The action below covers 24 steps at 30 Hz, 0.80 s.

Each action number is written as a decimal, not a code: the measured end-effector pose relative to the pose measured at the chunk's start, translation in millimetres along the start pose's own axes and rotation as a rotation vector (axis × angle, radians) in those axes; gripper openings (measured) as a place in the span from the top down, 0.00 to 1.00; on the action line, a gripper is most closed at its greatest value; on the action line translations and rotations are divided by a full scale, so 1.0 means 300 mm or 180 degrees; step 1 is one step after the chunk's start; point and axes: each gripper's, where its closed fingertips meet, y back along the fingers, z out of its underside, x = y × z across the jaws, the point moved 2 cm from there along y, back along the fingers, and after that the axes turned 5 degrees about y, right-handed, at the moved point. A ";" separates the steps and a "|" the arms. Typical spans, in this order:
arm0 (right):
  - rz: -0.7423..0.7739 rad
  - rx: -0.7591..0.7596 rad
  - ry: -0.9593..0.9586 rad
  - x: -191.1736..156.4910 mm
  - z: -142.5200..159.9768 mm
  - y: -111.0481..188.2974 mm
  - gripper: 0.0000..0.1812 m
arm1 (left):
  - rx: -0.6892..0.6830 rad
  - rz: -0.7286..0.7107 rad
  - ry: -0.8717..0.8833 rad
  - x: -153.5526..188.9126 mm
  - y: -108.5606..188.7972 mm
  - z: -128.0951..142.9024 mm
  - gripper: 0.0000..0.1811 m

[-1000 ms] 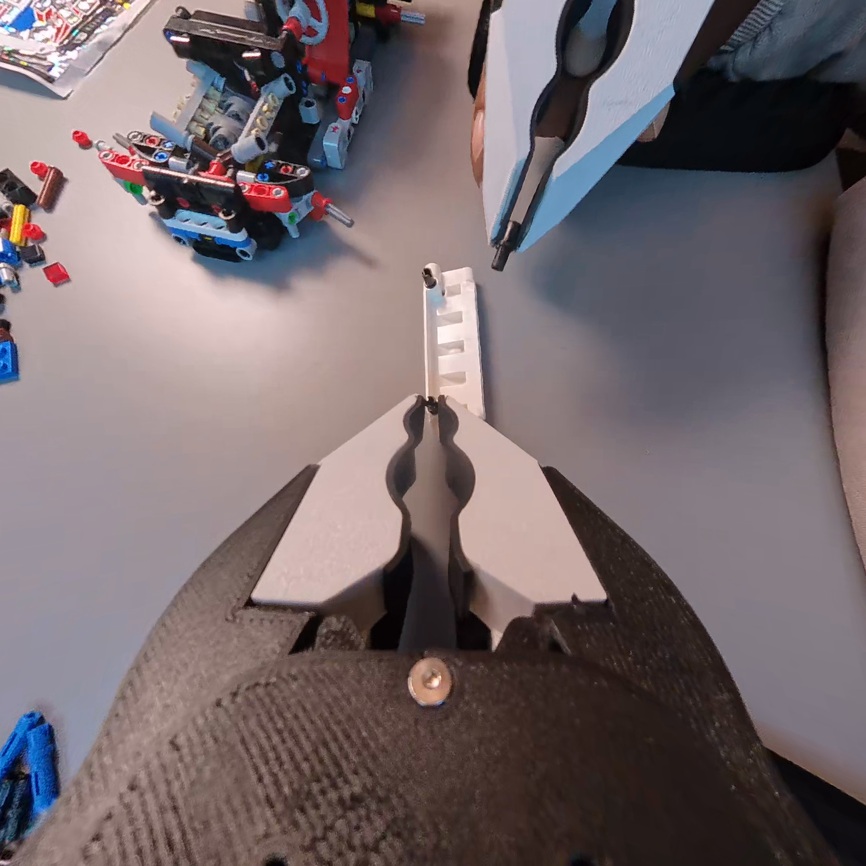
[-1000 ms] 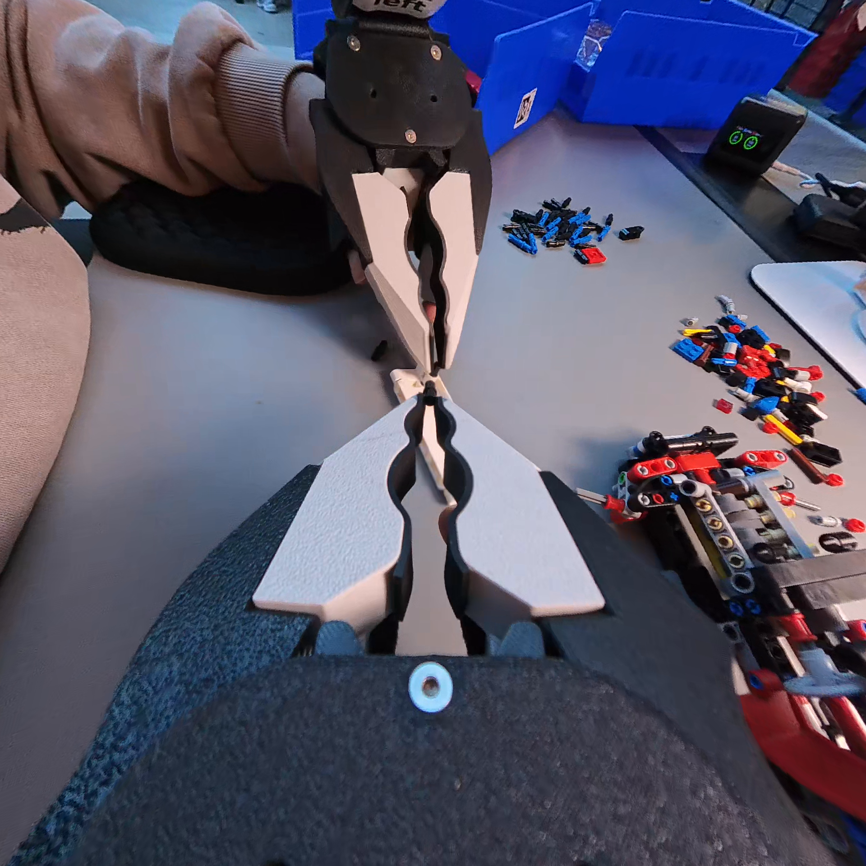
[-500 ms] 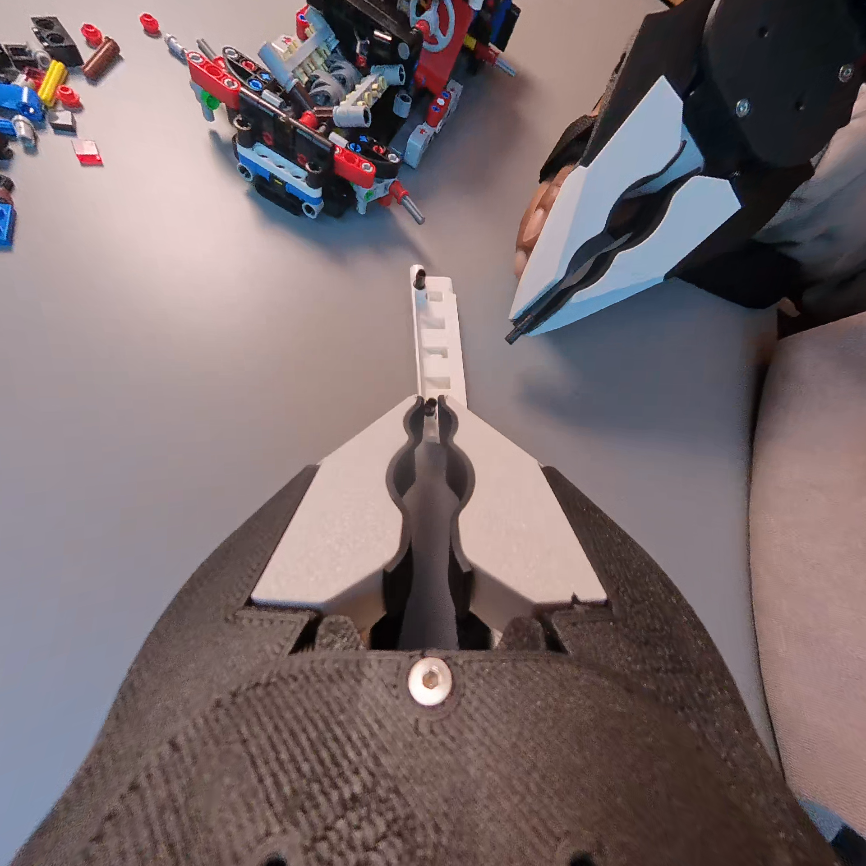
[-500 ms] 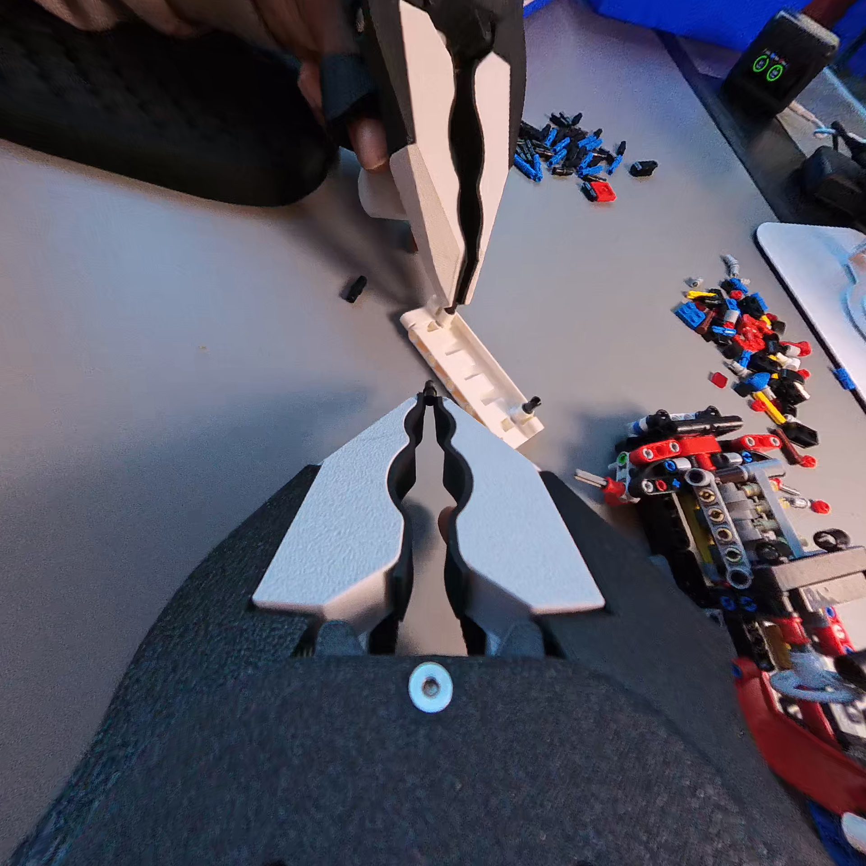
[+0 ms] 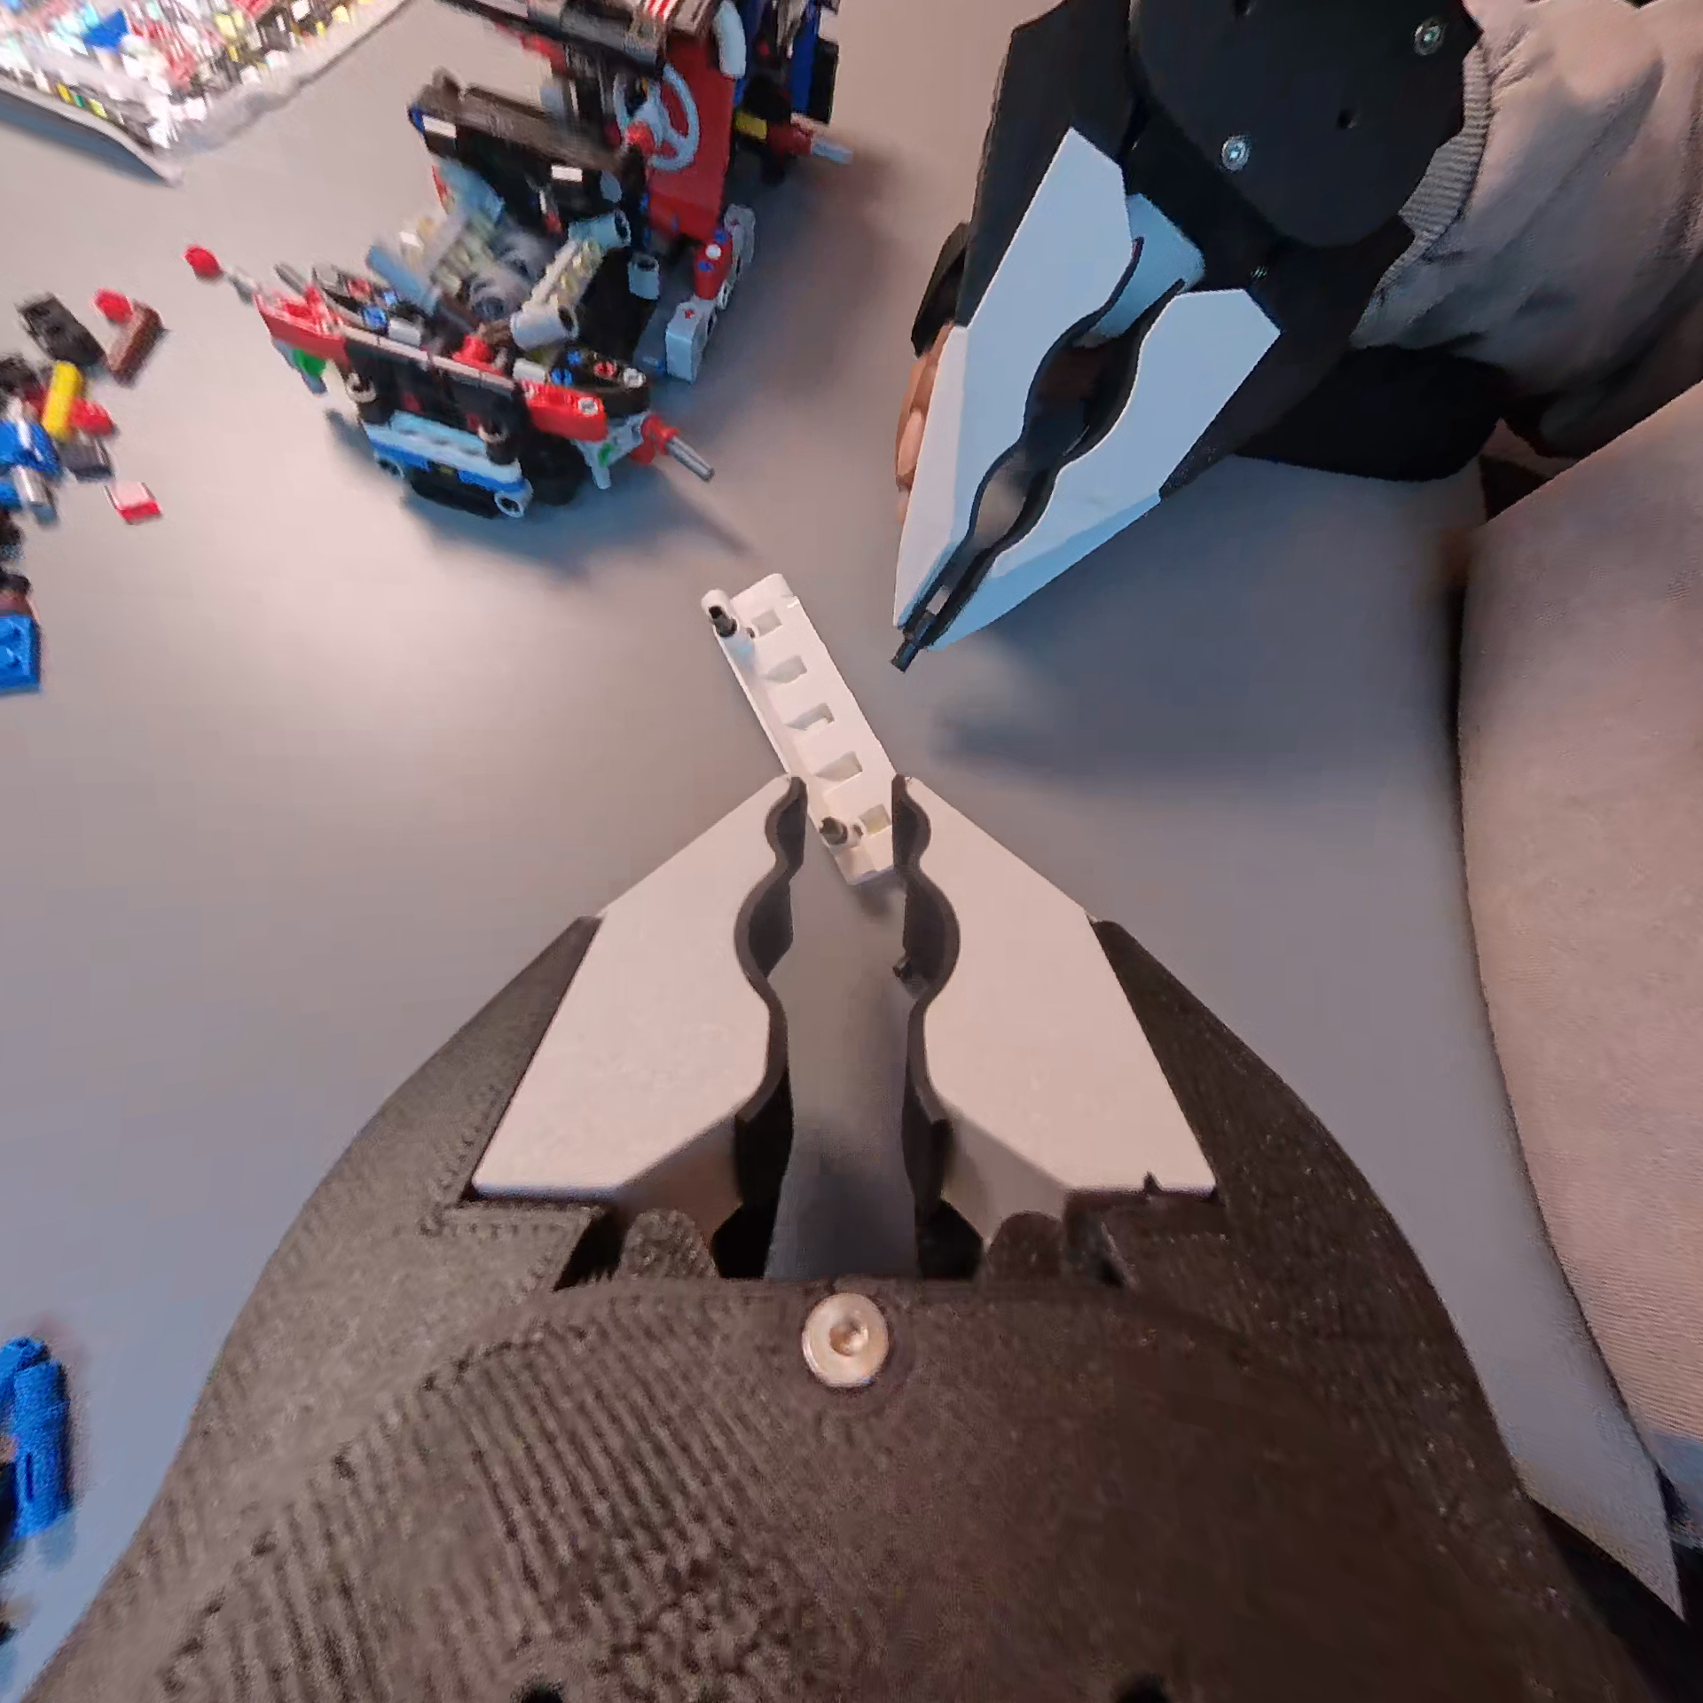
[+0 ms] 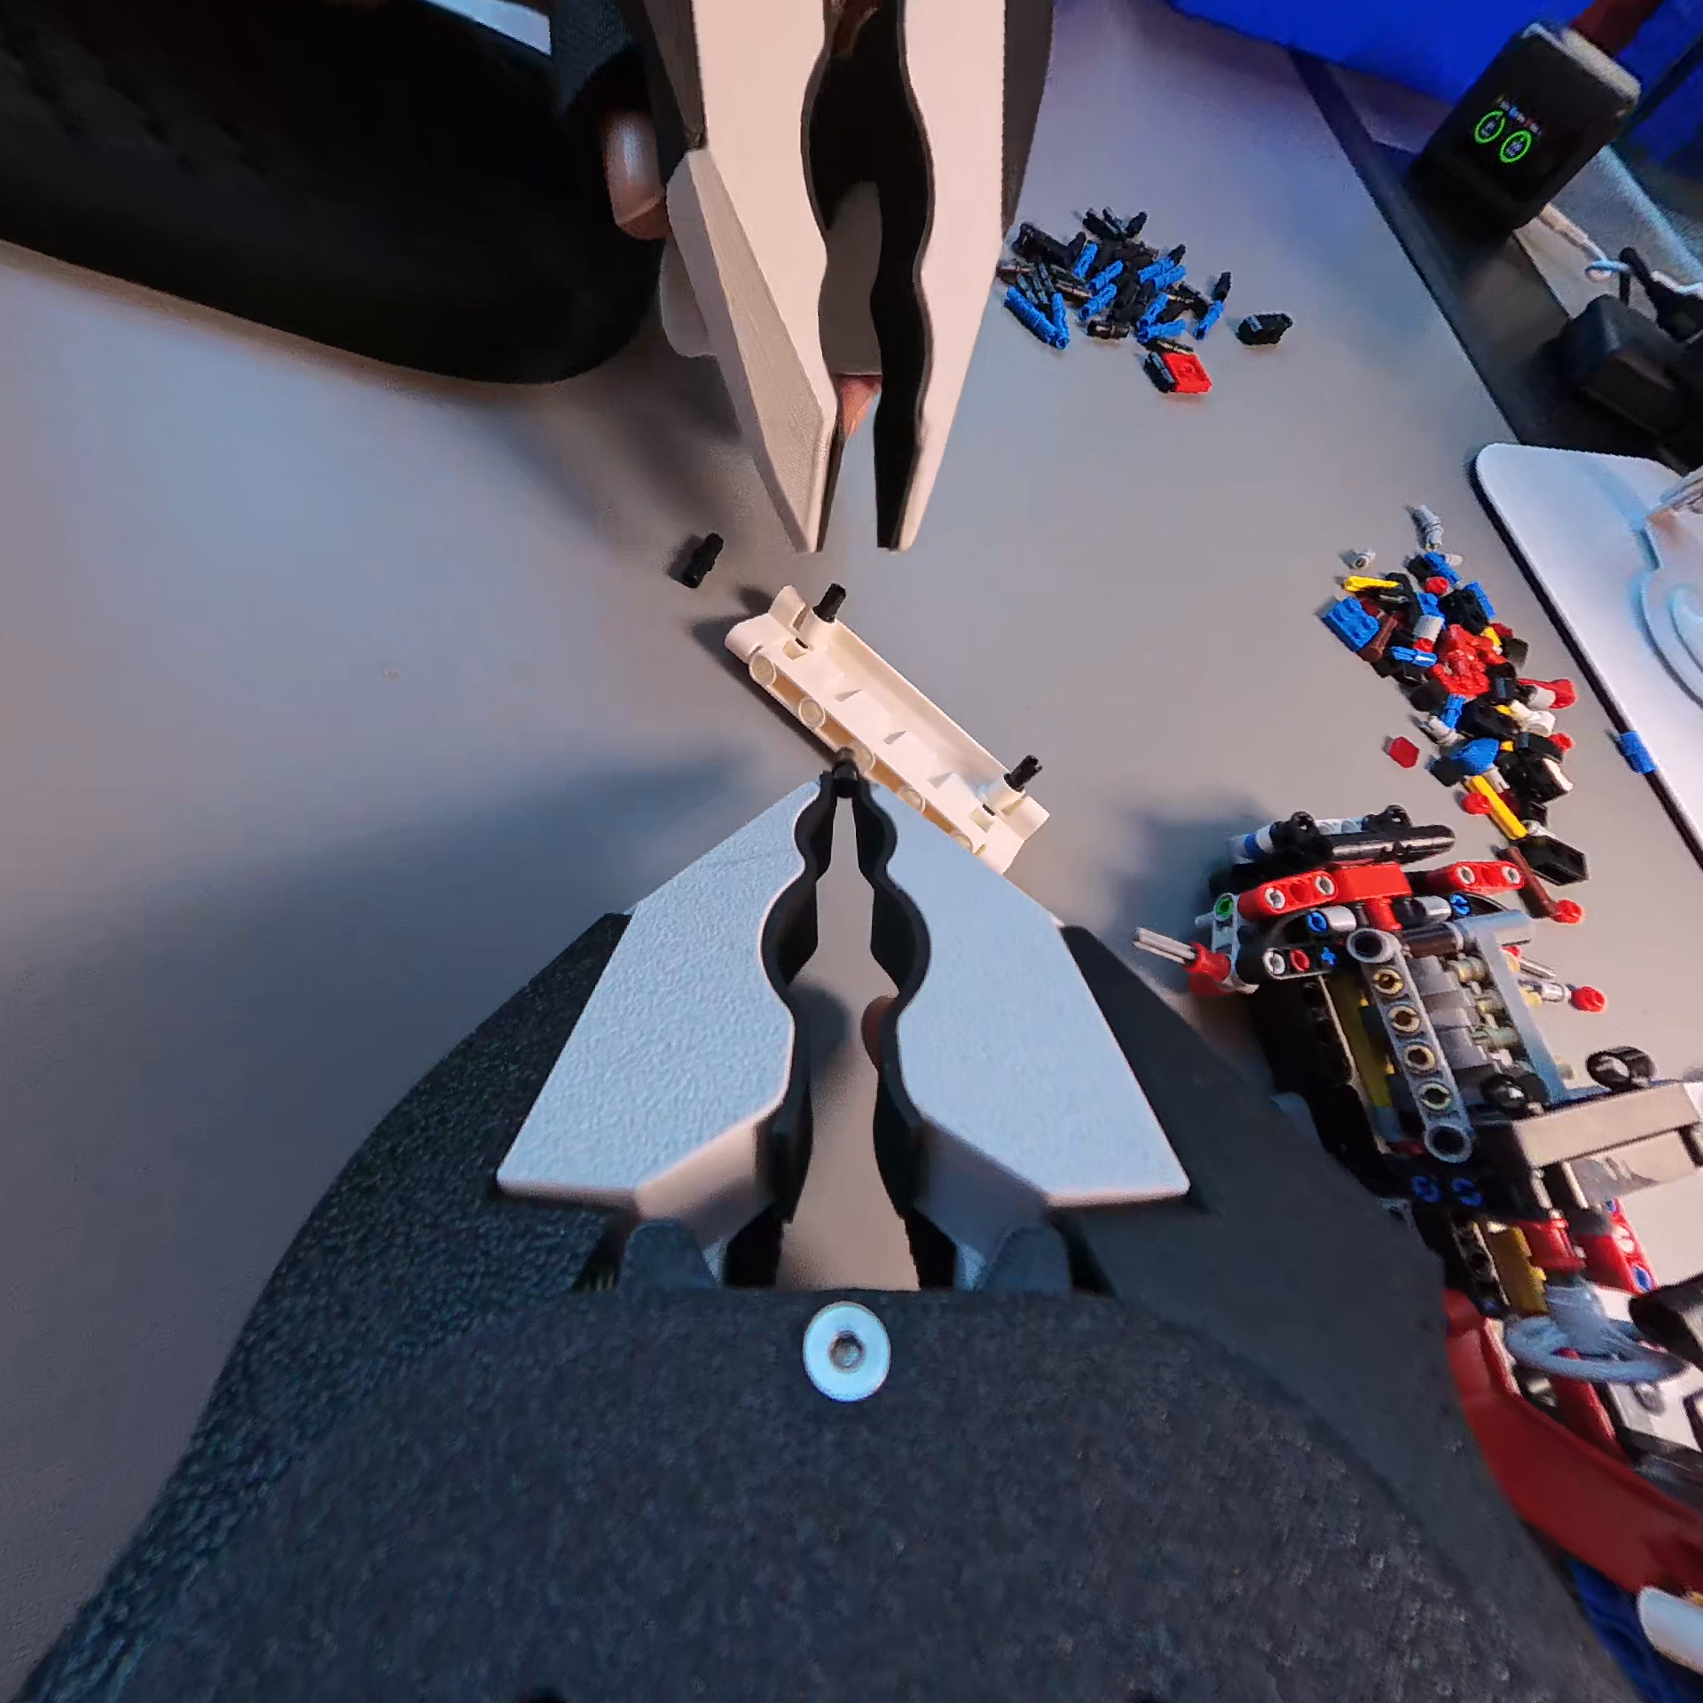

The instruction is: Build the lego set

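A white lego panel point(image 5: 811, 728) lies flat on the grey table with two black pins standing in it, one at each end point(image 6: 829, 604) point(image 6: 1023, 774). My left gripper point(image 5: 846, 792) is open and empty, its tips on either side of the panel's near end and just above it. It also shows from the front in the right wrist view point(image 6: 852, 544). My right gripper point(image 6: 843, 783) is shut on a small black pin point(image 6: 843, 767), held close to the panel's long side point(image 6: 885, 719). In the left wrist view the right gripper point(image 5: 912, 640) hovers to the right of the panel's far end.
The partly built red, black and grey model point(image 5: 516, 369) point(image 6: 1382, 995) stands nearby. A loose black pin point(image 6: 696, 560) lies by the panel. Piles of blue and black pins point(image 6: 1115, 286) and mixed pieces point(image 6: 1465, 682), a booklet point(image 5: 138, 64) and a white tray point(image 6: 1585, 553) are around. Spacing between my two grippers at the tips: around 5 cm.
My left gripper has opened and let go of the pin in the panel, which now lies turned on the table. My right gripper still holds its black pin and has drawn back to the panel's side.
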 end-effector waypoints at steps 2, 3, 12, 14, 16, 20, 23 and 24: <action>0.0026 0.0137 -0.0031 0.002 -0.025 0.007 0.99 | 0.0184 0.0034 -0.0236 0.029 -0.002 -0.031 0.93; 0.0037 0.0242 -0.0030 0.003 -0.044 0.013 0.99 | 0.0250 0.0073 -0.0335 0.048 -0.006 -0.042 0.94; -0.0012 0.0722 0.0035 -0.017 -0.127 0.040 0.99 | 0.0361 0.0123 -0.0800 0.118 -0.035 -0.062 0.95; -0.0069 0.0715 0.0036 -0.026 -0.126 0.035 0.99 | 0.0371 0.0113 -0.0797 0.118 -0.037 -0.062 0.97; -0.0098 0.0707 0.0059 -0.033 -0.125 0.032 0.99 | 0.0369 0.0133 -0.0809 0.122 -0.038 -0.061 0.98; -0.0154 0.0703 0.0041 -0.039 -0.122 0.030 0.99 | 0.0335 0.0198 -0.0799 0.127 -0.041 -0.053 0.99; -0.0181 0.0677 0.0044 -0.045 -0.119 0.027 0.98 | 0.0270 0.0251 -0.0776 0.131 -0.046 -0.043 0.99; -0.0175 0.0655 0.0060 -0.046 -0.116 0.023 0.97 | 0.0252 0.0236 -0.0790 0.129 -0.048 -0.040 0.99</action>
